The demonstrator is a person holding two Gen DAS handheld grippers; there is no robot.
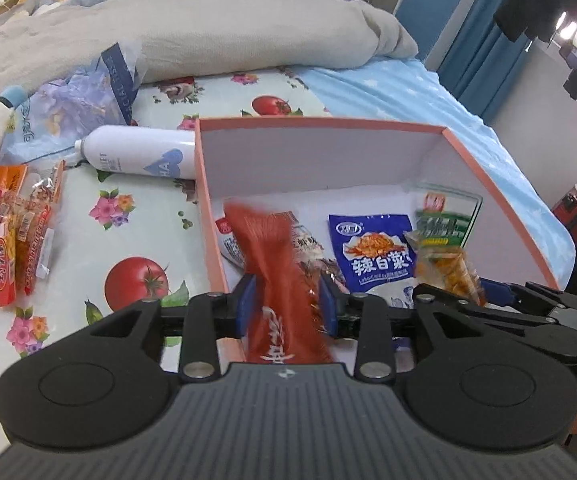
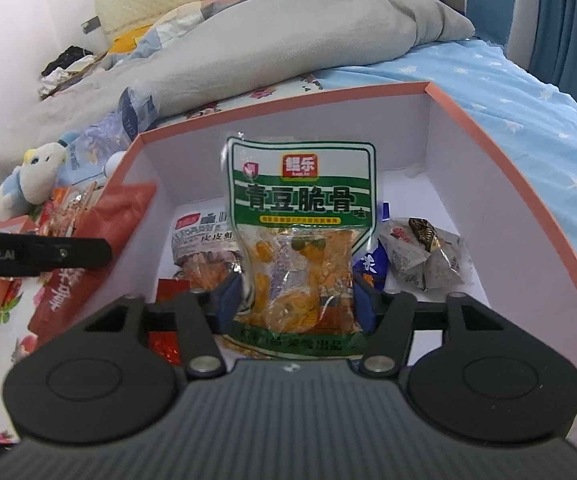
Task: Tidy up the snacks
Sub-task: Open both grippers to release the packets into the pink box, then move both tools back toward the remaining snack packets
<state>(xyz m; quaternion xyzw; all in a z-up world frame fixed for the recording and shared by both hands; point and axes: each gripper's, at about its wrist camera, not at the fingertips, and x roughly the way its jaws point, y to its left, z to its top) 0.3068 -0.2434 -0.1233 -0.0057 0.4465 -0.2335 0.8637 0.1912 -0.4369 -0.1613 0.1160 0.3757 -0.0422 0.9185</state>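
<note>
on the left wrist view, my left gripper (image 1: 286, 306) has its blue pads pinching a red snack packet (image 1: 278, 272) across its middle, the packet blurred and standing over the near-left corner of the pink box (image 1: 208, 216). a blue packet (image 1: 372, 256) and a white-printed packet (image 1: 230, 242) already lie flat on the box floor, and a pile of loose orange and red snacks (image 1: 8, 248) waits on the flowered sheet (image 1: 136, 208) to the left, beside a white bottle (image 1: 136, 152). i judge the step is dropping the red packet in, so i want it well past the near wall before i let the fingers part, and laid into the bare strip on the left, not on top of the blue one.

on the right wrist view, my right gripper (image 2: 296, 300) is clamped on the lower half of a green-and-white snack bag (image 2: 300, 208), held upright inside the box, which shows here by its right wall (image 2: 488, 184). a grey wrapped pair (image 2: 424, 256) sits on the floor to the right. i'd lower the bag until its bottom edge nears the floor, tilt it back, then release, so it doesn't topple onto the neighbours. both arms crowd the same box; i'd release one at a time.
</note>
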